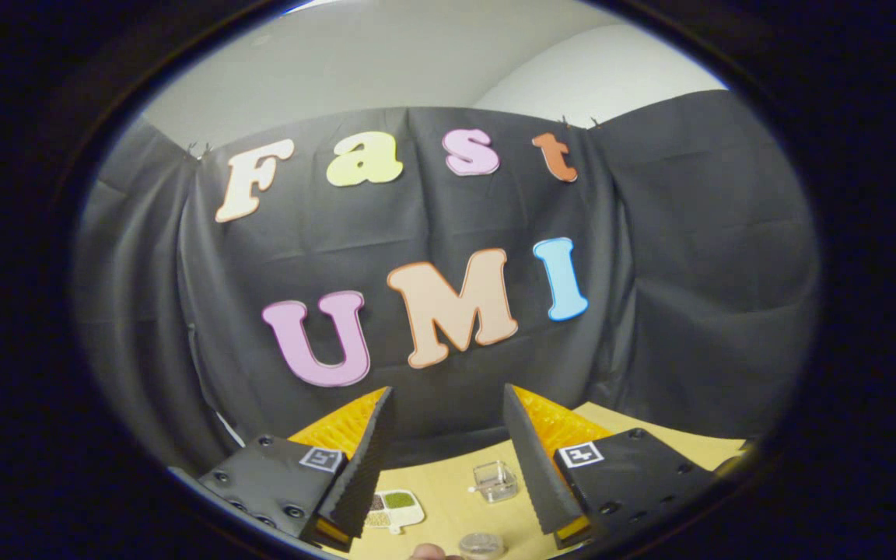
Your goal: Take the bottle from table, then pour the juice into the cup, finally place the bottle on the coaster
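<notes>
My gripper [448, 467] is held high above the wooden table [448, 498], tilted up toward the booth wall, and stands open with nothing between its fingers. Down between the fingers, a small clear square cup [495, 481] sits on the table. To its left, close to the left finger, lies a flat white coaster [395, 509] with green and brown patches. Nearer to me, a round clear top [481, 544] shows, possibly the bottle's cap seen from above. I cannot make out the bottle's body.
The black cloth wall [689, 272] hangs just behind the table's far edge. A small pinkish rounded shape [432, 553], perhaps a fingertip, sits beside the round top. Bare tabletop extends to the right beyond the right finger [541, 467].
</notes>
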The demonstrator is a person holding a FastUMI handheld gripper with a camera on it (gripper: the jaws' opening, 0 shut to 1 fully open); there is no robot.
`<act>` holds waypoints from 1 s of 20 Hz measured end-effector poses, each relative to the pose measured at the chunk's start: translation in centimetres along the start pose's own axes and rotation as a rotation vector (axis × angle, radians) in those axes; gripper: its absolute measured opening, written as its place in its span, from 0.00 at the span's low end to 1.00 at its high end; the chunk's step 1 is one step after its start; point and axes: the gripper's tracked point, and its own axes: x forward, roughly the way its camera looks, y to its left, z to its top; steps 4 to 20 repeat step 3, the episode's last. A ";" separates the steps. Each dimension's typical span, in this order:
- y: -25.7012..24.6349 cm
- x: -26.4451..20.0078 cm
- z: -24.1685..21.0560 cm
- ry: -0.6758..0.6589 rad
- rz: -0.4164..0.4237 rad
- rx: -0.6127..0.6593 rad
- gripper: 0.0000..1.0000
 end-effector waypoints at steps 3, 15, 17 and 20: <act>-1.2 -0.4 4.0 -0.060 -0.004 0.027 0.85; -1.2 -0.4 4.0 -0.060 -0.004 0.027 0.85; -1.2 -0.4 4.0 -0.060 -0.004 0.027 0.85; -1.2 -0.4 4.0 -0.060 -0.004 0.027 0.85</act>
